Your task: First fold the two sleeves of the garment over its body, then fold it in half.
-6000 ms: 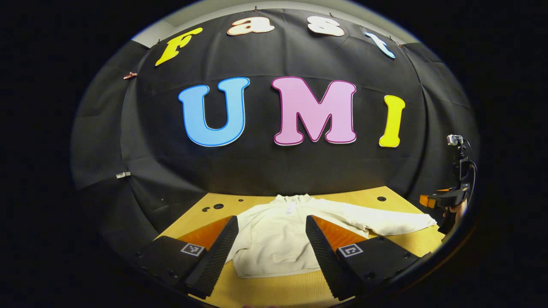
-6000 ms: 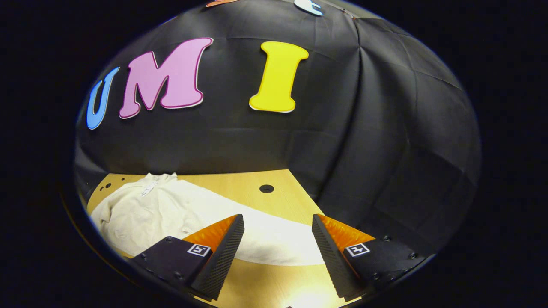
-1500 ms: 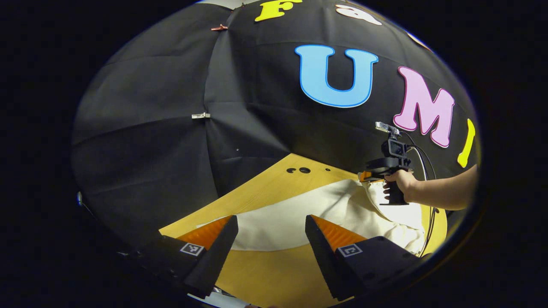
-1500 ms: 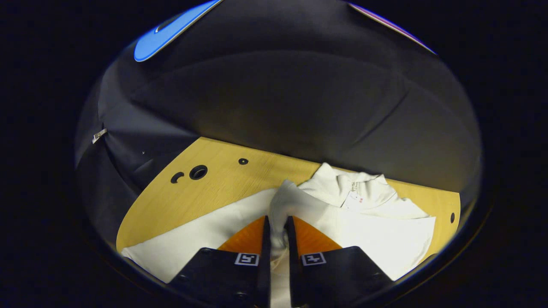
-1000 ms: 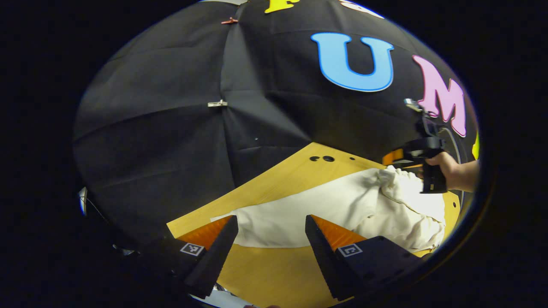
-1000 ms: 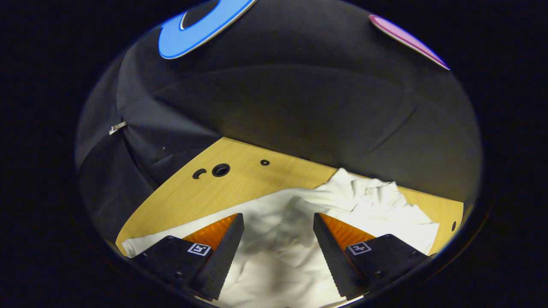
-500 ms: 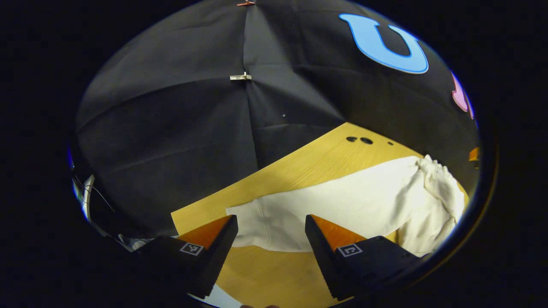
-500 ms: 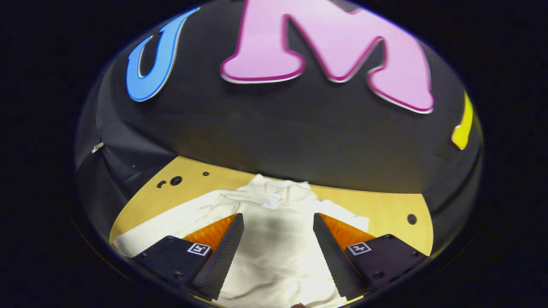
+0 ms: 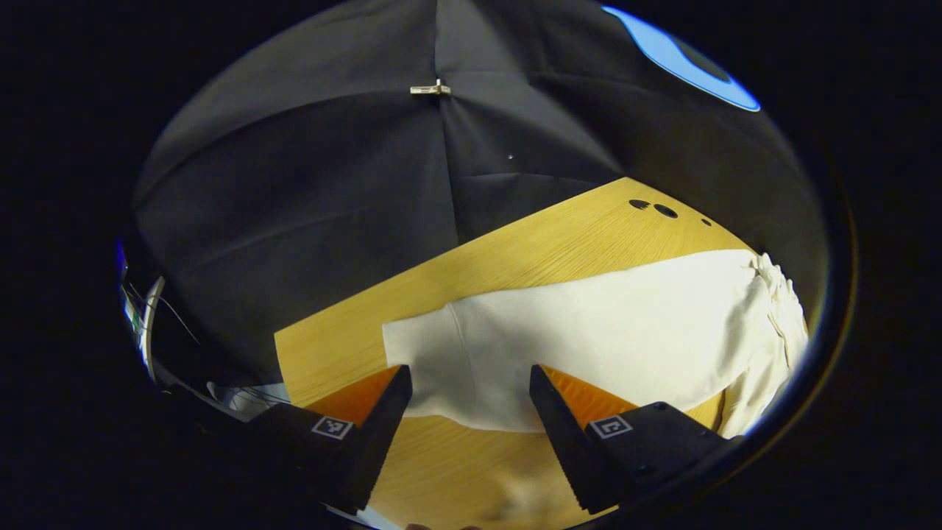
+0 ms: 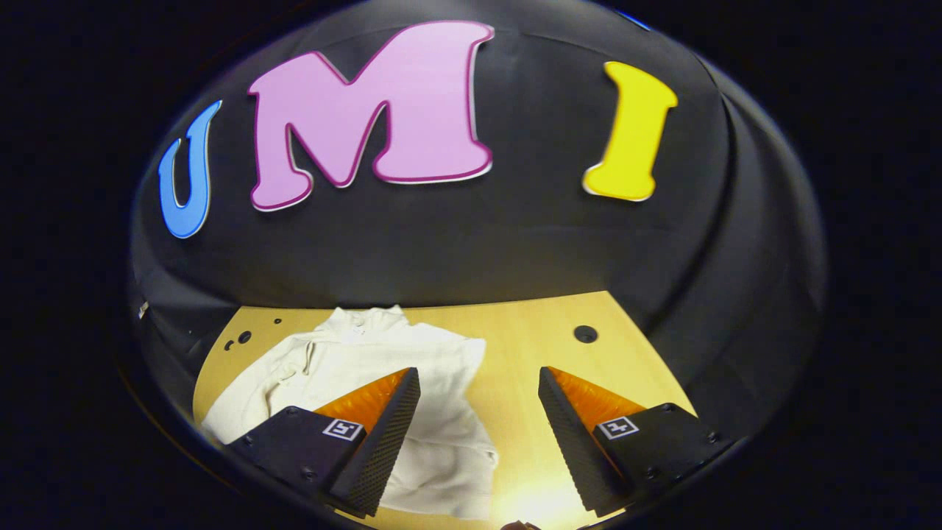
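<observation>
Right sleeve (image 10: 449, 412) now folded over; left sleeve (image 9: 515, 353) between open fingers (image 9: 386, 412).

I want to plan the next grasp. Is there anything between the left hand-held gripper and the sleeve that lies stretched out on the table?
Nothing visible stands in the way. The left hand-held gripper is open, and the sleeve lies flat on the table just ahead of its fingertips, with its cuff end nearest.

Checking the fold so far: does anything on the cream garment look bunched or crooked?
Yes. In the left gripper view the cream sweatshirt is bunched into rumpled folds near its collar end, while the left sleeve lies flat and unfolded on the wooden table.
</observation>
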Available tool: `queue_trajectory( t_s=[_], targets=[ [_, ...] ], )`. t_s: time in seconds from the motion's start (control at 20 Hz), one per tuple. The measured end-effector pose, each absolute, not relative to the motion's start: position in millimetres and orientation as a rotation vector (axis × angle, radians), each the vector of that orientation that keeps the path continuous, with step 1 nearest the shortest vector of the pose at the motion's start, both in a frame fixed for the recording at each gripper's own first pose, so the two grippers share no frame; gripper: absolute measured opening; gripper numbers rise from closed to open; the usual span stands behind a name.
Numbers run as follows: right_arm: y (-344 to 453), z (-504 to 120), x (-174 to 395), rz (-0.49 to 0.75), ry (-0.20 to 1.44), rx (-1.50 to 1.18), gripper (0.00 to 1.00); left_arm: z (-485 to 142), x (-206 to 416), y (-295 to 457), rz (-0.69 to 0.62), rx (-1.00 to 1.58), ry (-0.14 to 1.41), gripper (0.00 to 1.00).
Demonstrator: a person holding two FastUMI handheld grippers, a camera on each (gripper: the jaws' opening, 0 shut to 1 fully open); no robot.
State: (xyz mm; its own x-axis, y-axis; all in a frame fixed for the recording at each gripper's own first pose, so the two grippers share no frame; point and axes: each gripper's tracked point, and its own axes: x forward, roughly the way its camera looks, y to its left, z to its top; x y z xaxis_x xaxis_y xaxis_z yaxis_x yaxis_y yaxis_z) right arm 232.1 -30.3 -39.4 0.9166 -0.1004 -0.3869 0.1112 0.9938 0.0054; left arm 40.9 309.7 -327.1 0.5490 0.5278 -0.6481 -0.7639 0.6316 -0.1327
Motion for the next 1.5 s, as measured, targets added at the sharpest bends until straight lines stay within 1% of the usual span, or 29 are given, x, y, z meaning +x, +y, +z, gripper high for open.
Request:
queue_trajectory(
  t_s=[0.15,0.2,0.25,0.3,0.35,0.5,0.55,0.6,0.75,0.8,0.9,1.0,1.1,1.25,1.5],
  targets=[
    [-62,-43,198,-0.154,0.418,0.041,0.99,-328,45,309,0.745,-0.380,0.609,1.00],
    [-68,-44,190,-0.167,0.423,0.055,0.99,-326,45,310,0.745,-0.389,0.609,0.98],
    [-72,-47,182,-0.187,0.425,0.081,0.99,-327,49,309,0.733,-0.392,0.622,0.98],
    [-76,-50,175,-0.202,0.429,0.105,0.99,-327,51,304,0.700,-0.376,0.632,0.95],
    [-79,-52,169,-0.218,0.431,0.120,0.99,-326,57,301,0.661,-0.359,0.635,0.87],
    [-88,-50,155,-0.242,0.422,0.128,1.00,-322,71,297,0.607,-0.315,0.624,0.36],
    [-88,-48,150,-0.240,0.419,0.123,1.00,-322,73,297,0.600,-0.319,0.622,0.41],
    [-88,-47,147,-0.234,0.418,0.113,1.00,-320,75,296,0.592,-0.325,0.625,0.27],
    [-91,-47,145,-0.225,0.418,0.069,1.00,-317,79,297,0.566,-0.359,0.626,0.15],
    [-91,-48,147,-0.223,0.417,0.063,1.00,-317,79,298,0.564,-0.376,0.626,0.09],
    [-90,-51,152,-0.211,0.422,0.064,1.00,-314,80,297,0.564,-0.426,0.625,0.07],
    [-89,-58,161,-0.191,0.438,0.063,1.00,-310,83,293,0.571,-0.520,0.615,0.07],
    [-86,-62,169,-0.168,0.442,0.062,1.00,-303,87,293,0.595,-0.560,0.596,0.07],
    [-87,-68,174,-0.139,0.434,0.023,1.00,-277,105,286,0.582,-0.536,0.570,0.06],
    [-89,-94,179,-0.080,0.440,-0.036,1.00,-202,161,269,0.529,-0.427,0.459,0.06]
  ],
)
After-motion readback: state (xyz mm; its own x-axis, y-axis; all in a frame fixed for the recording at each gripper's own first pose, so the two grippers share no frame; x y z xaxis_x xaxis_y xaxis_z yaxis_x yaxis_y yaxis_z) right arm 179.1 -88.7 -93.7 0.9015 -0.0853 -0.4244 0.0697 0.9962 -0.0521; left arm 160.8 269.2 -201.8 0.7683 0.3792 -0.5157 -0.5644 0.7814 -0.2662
